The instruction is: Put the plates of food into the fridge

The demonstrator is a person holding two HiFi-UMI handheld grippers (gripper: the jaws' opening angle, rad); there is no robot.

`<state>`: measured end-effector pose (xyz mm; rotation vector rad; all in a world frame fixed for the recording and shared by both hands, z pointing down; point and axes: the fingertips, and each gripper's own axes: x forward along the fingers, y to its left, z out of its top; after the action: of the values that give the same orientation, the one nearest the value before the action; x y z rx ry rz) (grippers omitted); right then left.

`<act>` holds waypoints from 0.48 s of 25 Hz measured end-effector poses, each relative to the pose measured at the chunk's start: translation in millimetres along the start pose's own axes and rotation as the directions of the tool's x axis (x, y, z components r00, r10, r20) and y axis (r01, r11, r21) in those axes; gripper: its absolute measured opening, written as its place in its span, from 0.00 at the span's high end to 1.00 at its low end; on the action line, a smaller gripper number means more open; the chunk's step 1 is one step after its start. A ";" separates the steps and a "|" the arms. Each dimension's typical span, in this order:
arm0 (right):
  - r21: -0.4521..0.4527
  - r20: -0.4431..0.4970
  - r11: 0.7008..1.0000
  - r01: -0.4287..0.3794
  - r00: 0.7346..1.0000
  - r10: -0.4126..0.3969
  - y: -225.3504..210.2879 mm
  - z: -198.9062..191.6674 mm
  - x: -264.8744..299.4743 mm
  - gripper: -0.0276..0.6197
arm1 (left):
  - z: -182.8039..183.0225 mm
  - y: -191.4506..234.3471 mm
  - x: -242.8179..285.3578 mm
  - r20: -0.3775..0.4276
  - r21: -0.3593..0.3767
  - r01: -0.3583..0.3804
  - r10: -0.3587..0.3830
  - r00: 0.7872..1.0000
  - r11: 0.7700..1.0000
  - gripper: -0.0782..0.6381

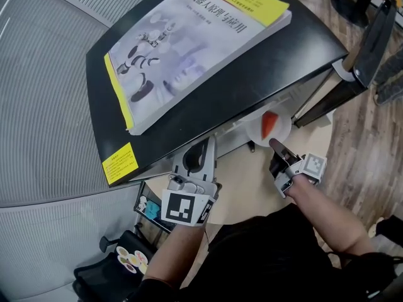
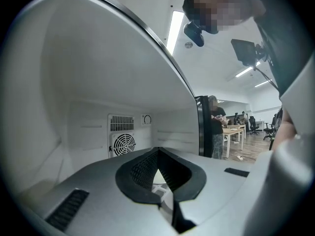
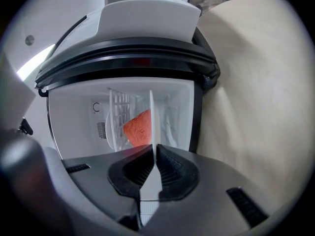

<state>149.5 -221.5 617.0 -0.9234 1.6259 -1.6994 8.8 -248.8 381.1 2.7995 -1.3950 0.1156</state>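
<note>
A white plate (image 1: 271, 126) with an orange-red slice of food (image 1: 269, 122) hangs at the open front of the black-topped fridge (image 1: 252, 87). My right gripper (image 1: 277, 146) is shut on its near rim. In the right gripper view the plate (image 3: 151, 117) shows edge-on between the jaws (image 3: 153, 151). The food (image 3: 140, 129) sits before the fridge's white inside (image 3: 74, 112) and a wire rack (image 3: 115, 117). My left gripper (image 1: 196, 159) reaches into the fridge at the left. Its jaws (image 2: 157, 154) look shut with nothing held, facing the back wall's fan (image 2: 121, 144).
A large book (image 1: 189, 49) lies on the fridge top, with a yellow sticker (image 1: 119, 162) near its corner. The open fridge door (image 1: 371, 33) stands at the right. A beige round mat (image 1: 252, 181) covers the floor below. A person (image 2: 216, 127) stands by desks far off.
</note>
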 end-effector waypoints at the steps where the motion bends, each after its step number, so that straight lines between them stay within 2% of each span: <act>1: -0.002 0.000 1.000 0.001 1.000 -0.001 -1.2 0.5 1.0 0.93 | -1.3 -0.7 0.9 -0.002 0.000 0.002 -0.002 1.000 1.000 0.89; 12: -0.022 -0.022 0.999 0.025 0.999 -0.025 -12.8 3.1 18.8 0.93 | -7.4 7.7 5.7 -0.004 -0.011 -0.017 0.017 1.000 1.000 0.89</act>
<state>141.7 -237.8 631.2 -0.9427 1.6568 -1.7174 5.6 -257.7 388.7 2.7777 -1.4140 0.1129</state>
